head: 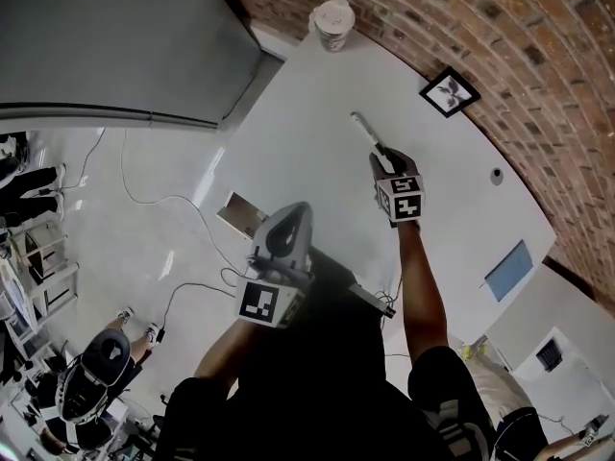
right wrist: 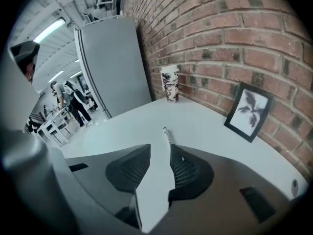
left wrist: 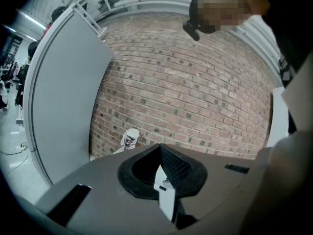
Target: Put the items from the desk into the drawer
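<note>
A slim white pen [head: 365, 129] lies on the white desk [head: 307, 113], pointing away from me. My right gripper [head: 379, 159] hangs just over the pen's near end with its jaws apart. In the right gripper view the pen [right wrist: 167, 134] runs out from the gap between the pads, and the right gripper [right wrist: 160, 150] is open with no pad touching it. My left gripper [head: 292, 211] hovers at the desk's near edge. Seen from its own camera, the left gripper [left wrist: 159, 149] has its tips together and nothing in them.
A patterned paper cup [head: 332, 23] stands at the desk's far corner and a small framed picture [head: 449, 91] leans on the brick wall. A brown box-like thing [head: 240, 215], perhaps the drawer, sits under the desk's near edge. A grey partition [head: 115, 46] and floor cables [head: 163, 200] are at left.
</note>
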The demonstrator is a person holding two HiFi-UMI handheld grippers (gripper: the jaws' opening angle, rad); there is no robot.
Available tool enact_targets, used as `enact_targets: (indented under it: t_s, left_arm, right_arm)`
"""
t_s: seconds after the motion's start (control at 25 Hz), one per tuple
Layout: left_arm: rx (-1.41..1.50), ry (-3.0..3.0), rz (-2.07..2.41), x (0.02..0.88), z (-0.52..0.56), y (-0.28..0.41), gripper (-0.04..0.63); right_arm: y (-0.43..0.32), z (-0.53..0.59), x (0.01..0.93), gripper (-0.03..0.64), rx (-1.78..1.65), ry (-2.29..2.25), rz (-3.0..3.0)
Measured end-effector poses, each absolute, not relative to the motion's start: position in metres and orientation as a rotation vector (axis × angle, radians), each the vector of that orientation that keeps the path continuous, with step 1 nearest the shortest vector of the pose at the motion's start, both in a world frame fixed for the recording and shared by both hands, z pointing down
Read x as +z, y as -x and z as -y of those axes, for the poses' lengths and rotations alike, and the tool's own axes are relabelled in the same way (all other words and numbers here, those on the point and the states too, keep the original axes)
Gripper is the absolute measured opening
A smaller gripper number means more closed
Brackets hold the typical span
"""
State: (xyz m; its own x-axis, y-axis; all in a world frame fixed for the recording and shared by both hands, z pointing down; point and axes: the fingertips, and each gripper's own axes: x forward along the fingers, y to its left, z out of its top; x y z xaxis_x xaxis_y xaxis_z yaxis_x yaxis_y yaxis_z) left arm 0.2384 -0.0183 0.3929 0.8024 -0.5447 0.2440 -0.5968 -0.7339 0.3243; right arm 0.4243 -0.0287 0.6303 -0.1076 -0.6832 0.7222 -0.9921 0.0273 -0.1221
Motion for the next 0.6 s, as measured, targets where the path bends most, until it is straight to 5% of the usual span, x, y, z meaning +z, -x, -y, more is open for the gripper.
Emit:
enact_targets:
  t_s: [0.6]
  left_arm:
    - [0.224,-2.56,0.876,0.411,0.022,-0.233,-0.003]
  right_arm:
    - [-0.444,0.043,0.701,0.12,0.872,-1.593,1.724]
